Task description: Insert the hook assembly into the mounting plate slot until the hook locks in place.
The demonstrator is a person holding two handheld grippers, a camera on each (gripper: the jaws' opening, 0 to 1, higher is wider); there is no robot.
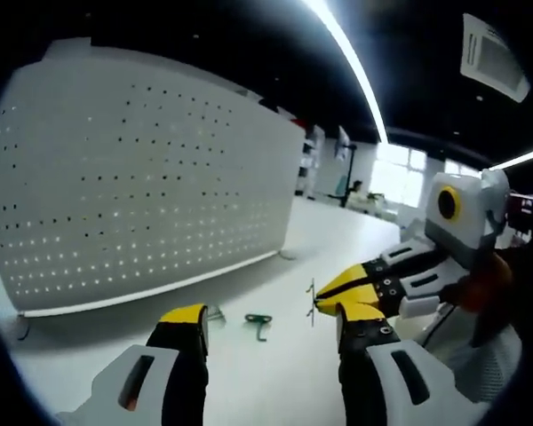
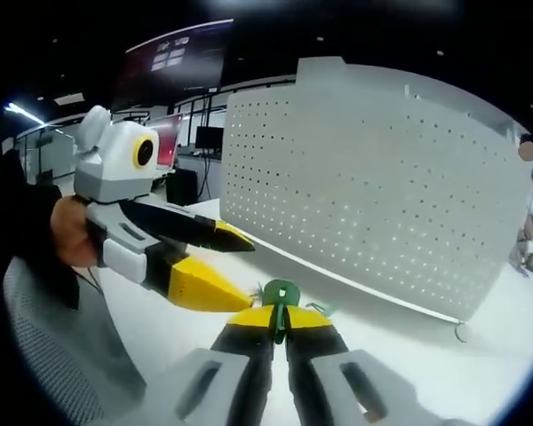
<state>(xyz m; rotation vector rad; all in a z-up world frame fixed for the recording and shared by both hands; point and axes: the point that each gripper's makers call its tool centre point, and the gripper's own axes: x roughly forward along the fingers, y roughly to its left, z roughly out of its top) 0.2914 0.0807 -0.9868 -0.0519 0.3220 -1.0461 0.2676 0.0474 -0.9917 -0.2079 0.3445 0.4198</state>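
While right tongs (image 2: pixel 279 321) pinch green hook (image 2: pixel 280 297) — 2nd hook (image 1: pixel 259 323) on table (image 1: pixel 275 382).

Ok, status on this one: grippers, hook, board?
Right gripper shut on green hook. Left gripper open, a second hook on the table beyond it. Pegboard upright, hook not yet in, nothing blocking.

Legible text, labels, brands, numbers, signs: none.

Perforated white panel (image 1: pixel 142 177): plain hole grid, unlettered.

Overhead screen (image 2: pixel 182 58), right gripper view: bright patches on a dark reddish field, too small and blurred to read.

Ceiling unit (image 1: pixel 493 55), left gripper view: grille only, no marking made out.

Gripper housings and yellow jaws tips: no readable print.
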